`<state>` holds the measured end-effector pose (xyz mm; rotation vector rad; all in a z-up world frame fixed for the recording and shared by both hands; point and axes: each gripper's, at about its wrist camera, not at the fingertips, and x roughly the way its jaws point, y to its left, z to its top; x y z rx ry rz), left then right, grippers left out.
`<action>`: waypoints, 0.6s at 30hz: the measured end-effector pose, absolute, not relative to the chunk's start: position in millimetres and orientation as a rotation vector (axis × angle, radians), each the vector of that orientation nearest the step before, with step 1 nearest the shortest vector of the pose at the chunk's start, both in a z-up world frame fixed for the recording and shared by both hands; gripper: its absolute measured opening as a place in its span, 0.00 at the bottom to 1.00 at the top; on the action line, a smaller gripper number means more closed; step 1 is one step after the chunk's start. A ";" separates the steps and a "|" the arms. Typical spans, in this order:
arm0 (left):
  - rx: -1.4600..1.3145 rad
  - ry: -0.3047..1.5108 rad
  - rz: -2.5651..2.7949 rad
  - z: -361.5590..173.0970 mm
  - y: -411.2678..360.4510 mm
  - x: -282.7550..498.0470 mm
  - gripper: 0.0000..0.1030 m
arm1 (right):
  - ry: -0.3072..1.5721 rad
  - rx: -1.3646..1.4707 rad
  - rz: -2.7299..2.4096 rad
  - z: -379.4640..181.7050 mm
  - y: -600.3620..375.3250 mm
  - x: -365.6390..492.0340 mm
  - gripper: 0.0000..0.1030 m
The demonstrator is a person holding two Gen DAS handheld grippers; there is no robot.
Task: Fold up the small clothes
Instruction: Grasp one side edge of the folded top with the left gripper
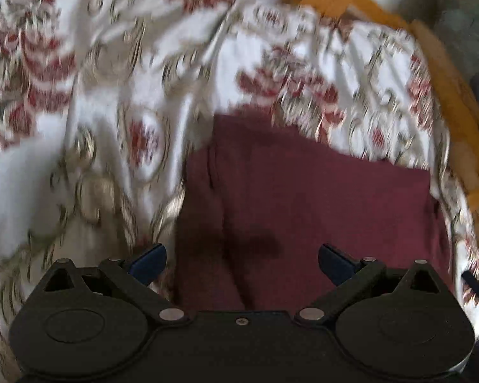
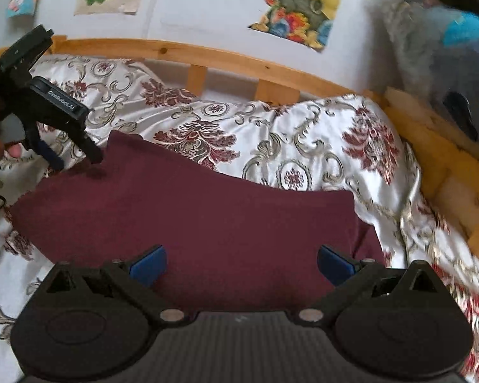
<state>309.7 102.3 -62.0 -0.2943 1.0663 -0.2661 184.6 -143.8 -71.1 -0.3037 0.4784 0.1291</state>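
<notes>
Left gripper (image 2: 76, 156): spread wide, empty, poised at far-left corner of maroon garment (image 2: 188, 220). Garment: flat on floral bedspread (image 2: 303, 146), long axis left-to-right. Right gripper (image 2: 241, 263): wide open, empty, directly over garment's near edge, nearer of the two.

The only writing I can read is "CenRoboLAI", in pale letters on the black body of my left gripper (image 2: 75, 156), up to the left of my right tool. The wall posters (image 2: 298, 3) ahead show no legible words.
</notes>
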 end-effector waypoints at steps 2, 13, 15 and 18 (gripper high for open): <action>-0.260 1.122 -0.222 -66.9 100.8 306.0 0.98 | 0.475 -0.327 0.126 -76.0 -139.4 188.4 1.00; -0.204 1.199 -0.241 -73.8 91.5 301.1 0.99 | 0.566 -0.261 0.117 -91.9 -147.3 205.2 1.00; -0.221 1.199 -0.224 -72.1 94.7 302.4 0.95 | 0.616 -0.266 0.119 -97.7 -146.9 209.5 1.00; -0.258 1.196 -0.210 -70.1 96.6 299.7 0.87 | 0.664 -0.250 0.112 -105.9 -147.1 213.7 1.00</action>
